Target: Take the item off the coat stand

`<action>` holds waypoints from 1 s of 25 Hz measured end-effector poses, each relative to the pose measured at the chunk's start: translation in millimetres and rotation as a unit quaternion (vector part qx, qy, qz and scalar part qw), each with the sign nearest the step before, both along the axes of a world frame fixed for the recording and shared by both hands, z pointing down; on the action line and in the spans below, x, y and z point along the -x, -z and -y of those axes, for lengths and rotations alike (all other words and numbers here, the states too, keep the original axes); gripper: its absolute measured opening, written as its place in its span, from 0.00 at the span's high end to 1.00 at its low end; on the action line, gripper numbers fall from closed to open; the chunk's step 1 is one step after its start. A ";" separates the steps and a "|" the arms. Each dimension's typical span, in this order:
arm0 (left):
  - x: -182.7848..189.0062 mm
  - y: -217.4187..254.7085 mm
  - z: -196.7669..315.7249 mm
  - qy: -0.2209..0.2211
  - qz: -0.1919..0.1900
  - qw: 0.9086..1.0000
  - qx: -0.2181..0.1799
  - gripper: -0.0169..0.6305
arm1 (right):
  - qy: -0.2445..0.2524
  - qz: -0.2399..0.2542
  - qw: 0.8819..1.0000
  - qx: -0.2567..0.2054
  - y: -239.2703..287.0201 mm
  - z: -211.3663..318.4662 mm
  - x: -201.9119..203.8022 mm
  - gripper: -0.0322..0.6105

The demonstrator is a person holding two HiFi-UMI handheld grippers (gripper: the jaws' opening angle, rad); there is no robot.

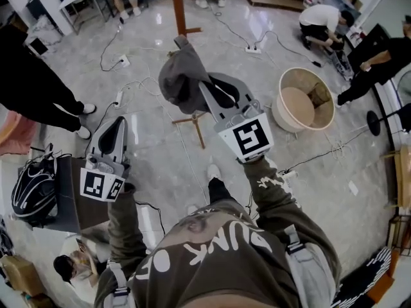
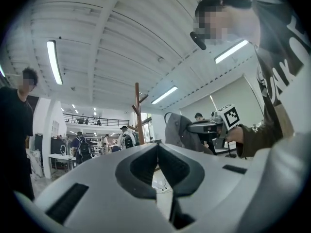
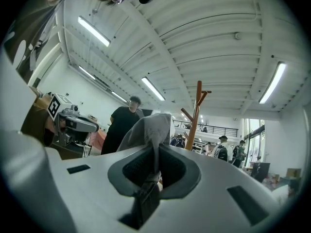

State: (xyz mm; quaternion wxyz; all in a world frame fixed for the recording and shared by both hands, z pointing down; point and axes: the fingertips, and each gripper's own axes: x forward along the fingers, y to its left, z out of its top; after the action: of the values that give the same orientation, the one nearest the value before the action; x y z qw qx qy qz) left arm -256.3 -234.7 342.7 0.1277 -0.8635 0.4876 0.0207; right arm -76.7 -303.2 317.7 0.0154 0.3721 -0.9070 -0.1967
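A grey garment (image 1: 182, 76) hangs bunched in the air, and my right gripper (image 1: 205, 87) is shut on a fold of it. In the right gripper view the cloth (image 3: 150, 127) rises from between the pads (image 3: 158, 149). The wooden coat stand (image 3: 197, 110) stands behind it, a small gap away. Its pole (image 1: 178, 5) shows beyond the garment in the head view. My left gripper (image 1: 113, 130) is lower left, shut and holding nothing. The left gripper view shows the closed jaws (image 2: 158, 147), the garment (image 2: 177, 130) and the stand (image 2: 138, 110).
A round beige basket (image 1: 305, 101) sits on the floor at the right. At the left, a black helmet (image 1: 35, 185) lies on a dark table (image 1: 67, 201). Cables and a power strip (image 1: 252, 49) cross the glossy floor. Wooden bars (image 1: 194, 126) lie under the garment. People stand around.
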 end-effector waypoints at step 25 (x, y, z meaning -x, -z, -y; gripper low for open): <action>-33.1 34.6 -65.5 -0.025 -0.002 0.999 -0.028 0.97 | -0.022 0.010 1.000 0.003 -1.5 -75.3 -35.7 0.89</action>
State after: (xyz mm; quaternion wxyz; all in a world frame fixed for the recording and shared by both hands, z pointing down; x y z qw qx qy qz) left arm -223.3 -169.2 308.2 0.1505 -0.8716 0.4650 0.0393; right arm -40.9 -227.9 319.2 0.0114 0.3941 -0.8992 -0.1900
